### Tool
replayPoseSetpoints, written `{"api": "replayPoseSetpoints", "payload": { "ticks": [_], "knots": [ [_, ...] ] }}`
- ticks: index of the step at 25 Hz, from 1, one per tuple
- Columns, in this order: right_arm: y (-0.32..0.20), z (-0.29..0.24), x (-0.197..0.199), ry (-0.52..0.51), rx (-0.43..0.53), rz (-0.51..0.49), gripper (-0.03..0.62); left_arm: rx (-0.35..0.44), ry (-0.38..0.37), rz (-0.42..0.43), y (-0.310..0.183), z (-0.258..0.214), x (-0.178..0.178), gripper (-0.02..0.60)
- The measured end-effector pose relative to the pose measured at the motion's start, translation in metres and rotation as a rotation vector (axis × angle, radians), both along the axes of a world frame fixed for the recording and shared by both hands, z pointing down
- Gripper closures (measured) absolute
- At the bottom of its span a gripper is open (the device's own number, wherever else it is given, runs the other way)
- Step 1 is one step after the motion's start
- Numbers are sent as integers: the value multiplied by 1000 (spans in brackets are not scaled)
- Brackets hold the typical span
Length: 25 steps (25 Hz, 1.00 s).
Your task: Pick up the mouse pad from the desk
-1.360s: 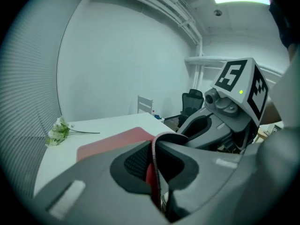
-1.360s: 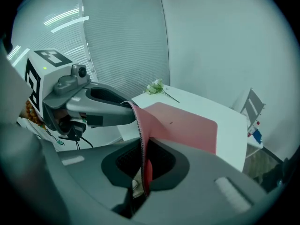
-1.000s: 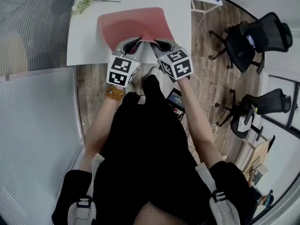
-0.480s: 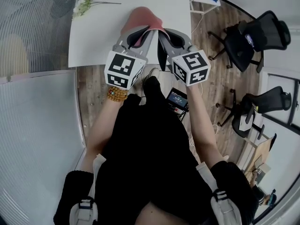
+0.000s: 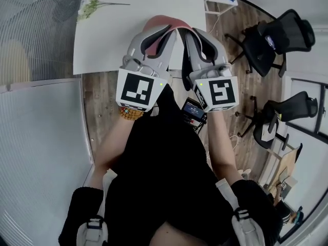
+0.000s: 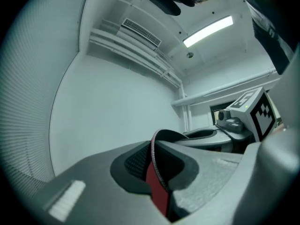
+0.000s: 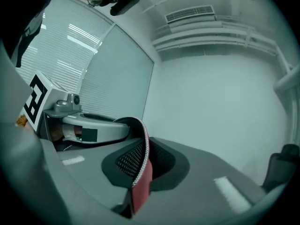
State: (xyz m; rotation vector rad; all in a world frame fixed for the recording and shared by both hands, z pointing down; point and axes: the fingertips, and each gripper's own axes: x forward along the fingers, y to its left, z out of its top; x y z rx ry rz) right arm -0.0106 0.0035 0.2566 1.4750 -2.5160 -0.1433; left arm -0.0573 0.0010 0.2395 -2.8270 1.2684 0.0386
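Left hand-held gripper (image 5: 158, 33) is shut tight on the mouse pad (image 5: 161, 20), and the right hand-held gripper (image 5: 197, 34) the same on its own edge. Both gripper views show the red sheet pinched btwn the pads, no gap.

Vs a sec ago: the pad lay mostly flat on the white counter (image 5: 113, 40) w/ only its near edge nipped. Now both hands have come up and the pad hangs bowed btwn them, off the counter as far as the head view shows.

So the pick-up looks basically done. I'd just hold both grips firm & level so the floppy pad doesn't slip.
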Motion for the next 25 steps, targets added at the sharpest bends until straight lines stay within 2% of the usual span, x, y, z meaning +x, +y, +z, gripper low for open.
{"api": "replayPoseSetpoints", "payload": {
  "ticks": [3,8,25],
  "knots": [
    [9,-10,-1,10,66,27,556,98,-68,-12,5,-13,-1,558],
    [17,-18,-2,12,108,67,557,154,-121,-38,13,-20,0,558],
    [32,-39,1,-8,148,111,557,205,-114,-43,29,-39,-2,558]
  ]
}}
